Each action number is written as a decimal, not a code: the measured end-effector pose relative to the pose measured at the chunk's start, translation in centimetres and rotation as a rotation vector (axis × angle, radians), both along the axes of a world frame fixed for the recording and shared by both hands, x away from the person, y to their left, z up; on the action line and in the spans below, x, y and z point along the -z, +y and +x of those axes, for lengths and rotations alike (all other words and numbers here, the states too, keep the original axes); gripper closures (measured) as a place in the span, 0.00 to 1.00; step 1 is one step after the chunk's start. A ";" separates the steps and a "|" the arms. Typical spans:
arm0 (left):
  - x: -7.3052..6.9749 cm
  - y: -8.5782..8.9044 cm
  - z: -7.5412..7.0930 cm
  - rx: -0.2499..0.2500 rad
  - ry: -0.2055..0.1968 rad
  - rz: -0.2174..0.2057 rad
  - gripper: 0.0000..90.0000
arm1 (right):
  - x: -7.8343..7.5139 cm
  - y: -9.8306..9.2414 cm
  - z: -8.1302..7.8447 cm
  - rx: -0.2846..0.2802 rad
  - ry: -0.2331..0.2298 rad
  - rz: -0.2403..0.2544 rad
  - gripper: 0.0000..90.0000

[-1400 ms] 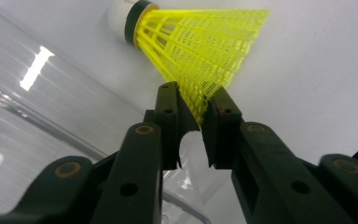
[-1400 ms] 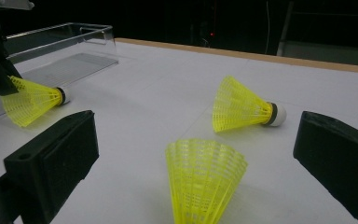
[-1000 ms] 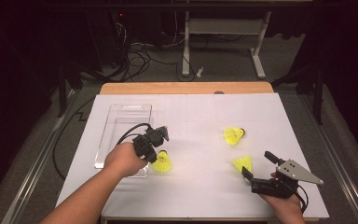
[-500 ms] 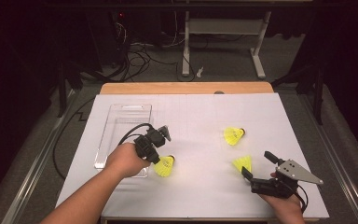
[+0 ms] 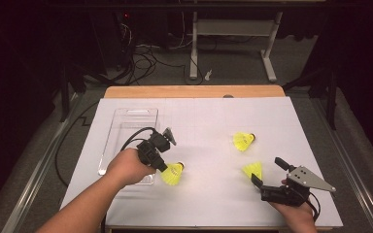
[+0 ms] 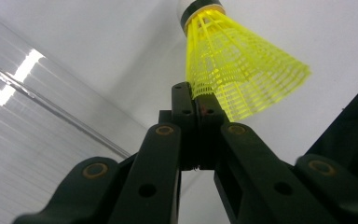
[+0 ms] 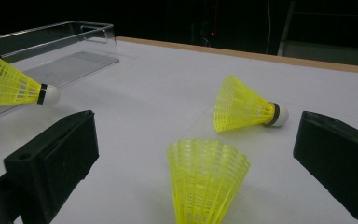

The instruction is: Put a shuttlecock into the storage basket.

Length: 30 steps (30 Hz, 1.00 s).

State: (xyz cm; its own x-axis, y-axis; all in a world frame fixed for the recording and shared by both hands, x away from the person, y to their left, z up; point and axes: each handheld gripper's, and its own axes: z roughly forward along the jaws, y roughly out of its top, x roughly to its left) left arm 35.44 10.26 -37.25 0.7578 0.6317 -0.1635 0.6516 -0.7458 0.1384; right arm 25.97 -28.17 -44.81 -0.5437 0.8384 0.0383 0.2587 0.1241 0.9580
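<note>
Left gripper point(image 5: 167, 168), lower left of centre in the high view, has its fingers point(image 6: 200, 121) clamped on the skirt rim of a yellow shuttlecock point(image 5: 172, 173). In the left gripper view the two black fingers meet with the edge of the yellow mesh point(image 6: 235, 70) pinched between them, and the cork end with its black band points away, towards the top of the frame. The right gripper view catches that same shuttlecock point(image 7: 9, 86) at its far left, lying level with its white cork towards the centre of the frame; whether it touches the desk I cannot tell.

Just left of it in the high view sits the clear plastic tray point(image 5: 126, 121) on the white desk point(image 5: 209, 121).

Over at the lower right of the high view, the right gripper point(image 5: 267, 172) has its fingers point(image 7: 60, 154) standing wide apart, holding nothing. Between them in the right gripper view stands a second shuttlecock point(image 7: 207, 179), skirt up, cork end down on the desk. Beyond it a third shuttlecock point(image 7: 244, 107) lies on its side, cork towards the right of that frame. In the high view the second shuttlecock point(image 5: 253, 169) sits just above-left of the right gripper, the third point(image 5: 244, 141) farther up, right of centre.
</note>
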 end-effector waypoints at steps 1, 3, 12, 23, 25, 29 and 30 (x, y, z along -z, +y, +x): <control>-0.2 0.1 0.0 0.003 0.000 0.001 0.99 | 0.0 0.0 0.0 0.000 0.000 0.000 0.01; -0.6 0.2 -0.1 -0.006 -0.003 -0.010 0.99 | 0.0 0.0 0.0 0.000 0.000 0.000 0.01; -2.1 1.1 -0.3 -0.019 -0.010 -0.030 0.99 | 0.1 0.1 0.0 -0.007 -0.002 -0.002 0.01; -4.0 2.3 -0.4 -0.025 -0.020 -0.067 0.99 | 0.1 0.1 0.0 -0.006 -0.002 -0.002 0.01; -4.3 2.5 -0.4 -0.025 -0.025 -0.067 0.99 | 0.1 0.1 0.0 -0.006 -0.002 -0.002 0.01; -4.9 2.9 -0.3 -0.032 -0.024 -0.078 0.99 | 0.1 0.1 0.0 -0.004 -0.002 0.000 0.01; -5.0 3.0 -0.3 -0.036 -0.027 -0.083 0.99 | 0.1 0.1 0.0 -0.003 -0.003 0.000 0.01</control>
